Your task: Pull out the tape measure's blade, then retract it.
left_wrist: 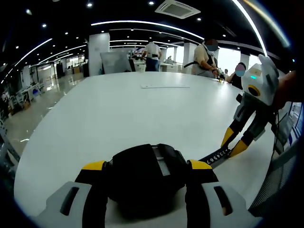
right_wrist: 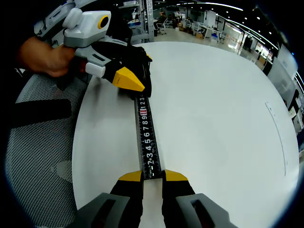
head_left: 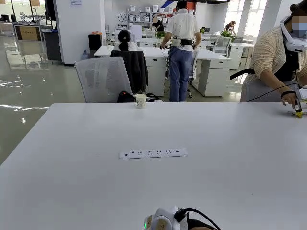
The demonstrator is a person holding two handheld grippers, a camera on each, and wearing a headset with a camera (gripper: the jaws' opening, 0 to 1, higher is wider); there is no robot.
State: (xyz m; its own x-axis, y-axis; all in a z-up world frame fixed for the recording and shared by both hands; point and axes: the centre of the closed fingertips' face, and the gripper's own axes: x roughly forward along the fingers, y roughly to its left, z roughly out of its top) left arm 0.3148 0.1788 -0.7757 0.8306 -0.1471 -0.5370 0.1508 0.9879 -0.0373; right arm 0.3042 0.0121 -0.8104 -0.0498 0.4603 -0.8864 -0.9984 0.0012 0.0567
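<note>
The black tape measure case (left_wrist: 145, 175) rests on the white table (left_wrist: 118, 109), and my left gripper (left_wrist: 146, 165) is shut on it with a yellow tip on each side. The blade (left_wrist: 216, 156) runs out to the right to my right gripper (left_wrist: 233, 145). In the right gripper view, my right gripper (right_wrist: 152, 176) is shut on the blade's end. The numbered blade (right_wrist: 145, 128) lies flat on the table and leads up to the case (right_wrist: 137, 64) in the left gripper (right_wrist: 137, 71). A gripper's top (head_left: 165, 223) pokes in at the head view's bottom edge, jaws hidden.
A white power strip (head_left: 153, 153) lies mid-table and a paper cup (head_left: 140, 100) stands at the far edge. A mesh chair (head_left: 103, 79) is behind it. Another person (head_left: 273, 57) works at the far right corner. A grey mesh seat (right_wrist: 38, 142) sits by the near edge.
</note>
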